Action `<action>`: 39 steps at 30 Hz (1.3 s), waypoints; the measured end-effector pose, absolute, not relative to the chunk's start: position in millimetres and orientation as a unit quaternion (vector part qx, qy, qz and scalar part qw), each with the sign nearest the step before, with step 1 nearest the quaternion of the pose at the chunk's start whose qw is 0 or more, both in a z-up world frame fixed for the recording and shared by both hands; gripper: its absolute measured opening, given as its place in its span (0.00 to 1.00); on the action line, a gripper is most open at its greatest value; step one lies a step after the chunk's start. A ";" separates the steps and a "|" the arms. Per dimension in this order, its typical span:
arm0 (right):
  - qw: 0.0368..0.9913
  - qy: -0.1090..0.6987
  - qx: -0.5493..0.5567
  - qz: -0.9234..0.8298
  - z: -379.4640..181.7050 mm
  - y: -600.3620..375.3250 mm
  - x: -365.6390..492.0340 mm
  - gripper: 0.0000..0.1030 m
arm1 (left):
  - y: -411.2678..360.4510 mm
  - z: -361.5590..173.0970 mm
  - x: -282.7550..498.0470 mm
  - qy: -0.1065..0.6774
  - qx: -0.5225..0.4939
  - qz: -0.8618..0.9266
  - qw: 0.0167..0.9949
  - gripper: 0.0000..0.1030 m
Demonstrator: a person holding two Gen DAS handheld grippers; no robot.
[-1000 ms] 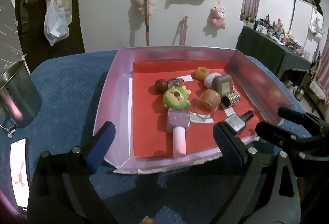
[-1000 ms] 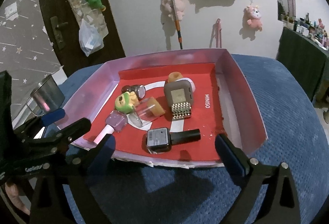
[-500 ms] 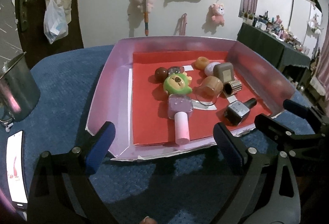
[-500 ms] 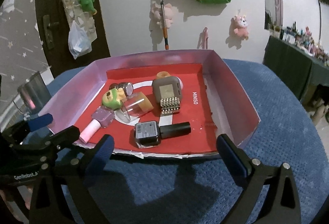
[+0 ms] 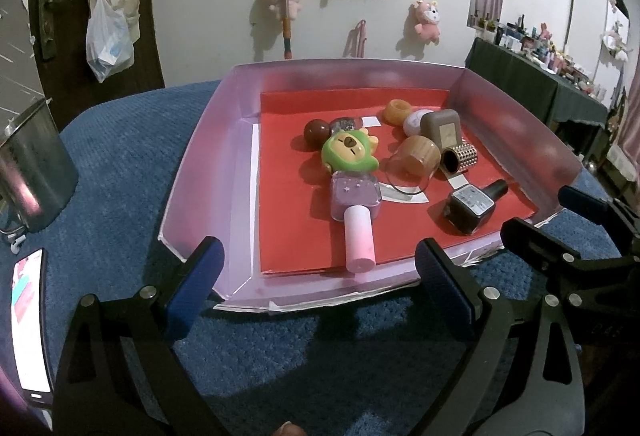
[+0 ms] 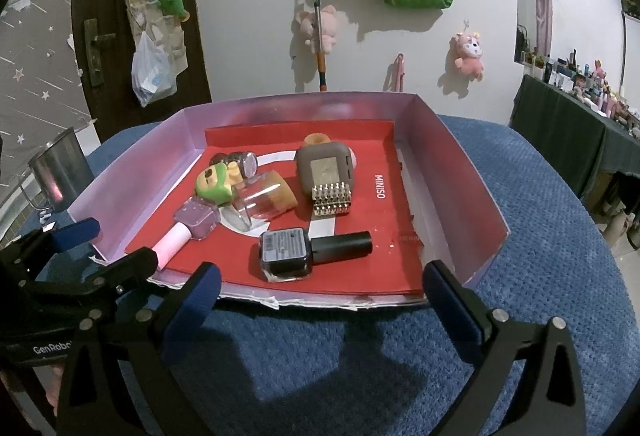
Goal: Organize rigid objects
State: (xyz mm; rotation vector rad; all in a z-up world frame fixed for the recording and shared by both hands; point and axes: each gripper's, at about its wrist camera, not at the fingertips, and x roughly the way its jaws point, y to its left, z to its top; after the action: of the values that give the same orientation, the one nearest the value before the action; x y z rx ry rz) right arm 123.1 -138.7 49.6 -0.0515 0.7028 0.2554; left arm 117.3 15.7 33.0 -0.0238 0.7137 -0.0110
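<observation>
- Left wrist view: the left gripper [image 5: 316,284] hovers over the blue cloth [image 5: 120,171] just in front of the pink tray [image 5: 208,163], its blue-padded fingers spread wide and holding nothing.
- Inside the tray, on its red liner, a lilac polish bottle with a pink cap [image 5: 355,213] lies nearest the front wall, cap toward the camera.
- A green bear-faced toy [image 5: 349,151] touches the far end of that bottle; a brown ball [image 5: 316,131] sits just behind the toy.
- A dark polish bottle with a black cap [image 5: 472,205] lies toward the tray's right front corner.
- A clear jar with a wooden lid [image 5: 414,159] lies on its side mid-tray, beside a studded gold cylinder [image 5: 460,157], a taupe case [image 5: 442,127] and an orange ring [image 5: 397,110] nearer the back wall.
- The right gripper [image 5: 560,215] shows at the tray's right front corner, fingers apart.
- A steel mug [image 5: 30,171] and a lit phone [image 5: 28,320] lie left of the tray.
- Right wrist view: the right gripper [image 6: 320,300] is released too, fingers wide, empty, just short of the tray's [image 6: 460,171] front wall.
- The dark polish bottle [image 6: 304,252] lies closest to that wall, the taupe case [image 6: 326,169] and studded cylinder [image 6: 332,199] behind it.
- The clear jar [image 6: 262,201], green toy [image 6: 214,181] and lilac bottle [image 6: 188,230] sit toward the tray's left side.
- The left gripper [image 6: 84,248] is at the tray's left front corner, fingers apart.
</observation>
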 end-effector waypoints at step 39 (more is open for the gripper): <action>0.925 0.355 -0.004 0.136 67.0 -151.6 114.0 1.00 | 19.5 43.5 98.9 0.346 -0.012 -0.016 0.938 0.95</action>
State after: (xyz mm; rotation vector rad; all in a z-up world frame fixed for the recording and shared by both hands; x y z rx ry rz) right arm 114.0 -151.6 67.0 -0.0087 0.7280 0.2786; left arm 98.9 19.5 43.5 -0.0247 0.7077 -0.0329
